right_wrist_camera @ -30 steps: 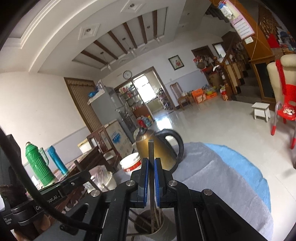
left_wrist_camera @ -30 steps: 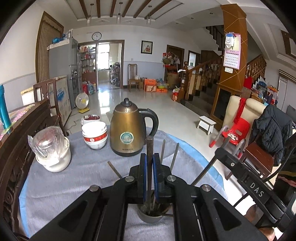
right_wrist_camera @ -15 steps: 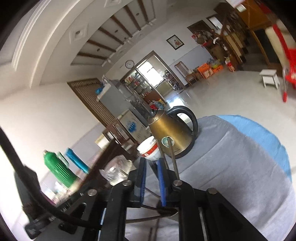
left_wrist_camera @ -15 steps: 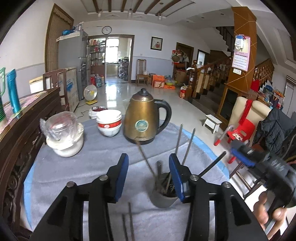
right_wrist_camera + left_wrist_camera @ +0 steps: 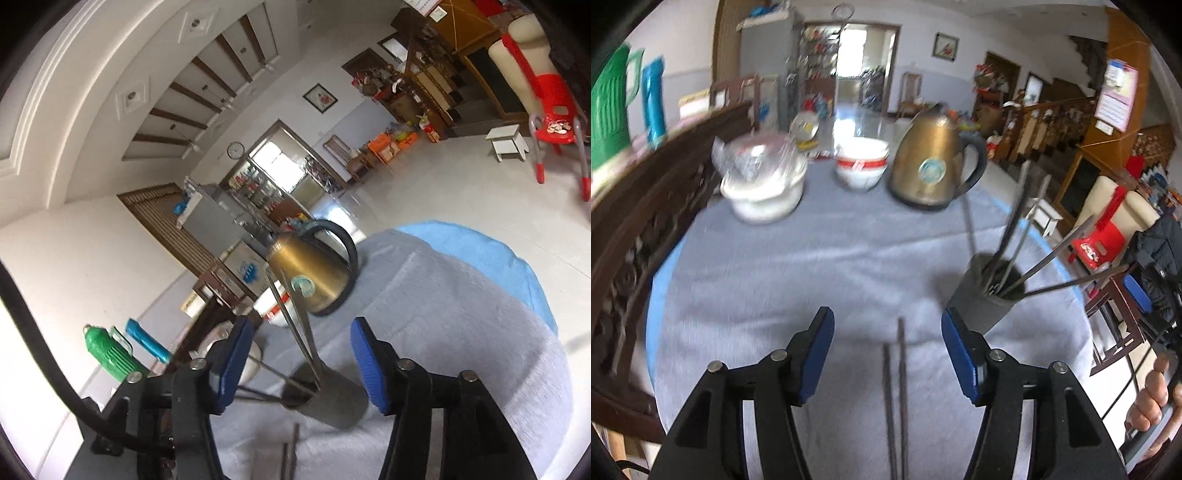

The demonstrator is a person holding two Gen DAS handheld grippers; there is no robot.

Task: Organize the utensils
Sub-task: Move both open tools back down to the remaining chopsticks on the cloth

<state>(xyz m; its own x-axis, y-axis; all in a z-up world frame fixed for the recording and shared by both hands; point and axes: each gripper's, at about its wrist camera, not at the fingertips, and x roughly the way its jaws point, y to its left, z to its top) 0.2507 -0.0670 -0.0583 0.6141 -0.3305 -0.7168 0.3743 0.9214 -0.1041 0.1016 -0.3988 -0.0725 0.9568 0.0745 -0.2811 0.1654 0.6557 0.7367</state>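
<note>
Grey cloth point(image 5: 812, 266) | left hand-held gripper point(image 5: 887, 339) wide | right hand-held gripper point(image 5: 302, 350) wide, empty

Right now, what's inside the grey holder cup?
The grey holder cup holds several dark chopsticks that lean out over its rim. The wall hides their lower ends and the cup's bottom. Two more chopsticks lie on the grey cloth outside it.

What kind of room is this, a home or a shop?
Most likely a family home's big living and dining hall: a cloth-covered table with a brass kettle and stacked bowls, a wooden staircase behind, and a child's red chair.
</note>
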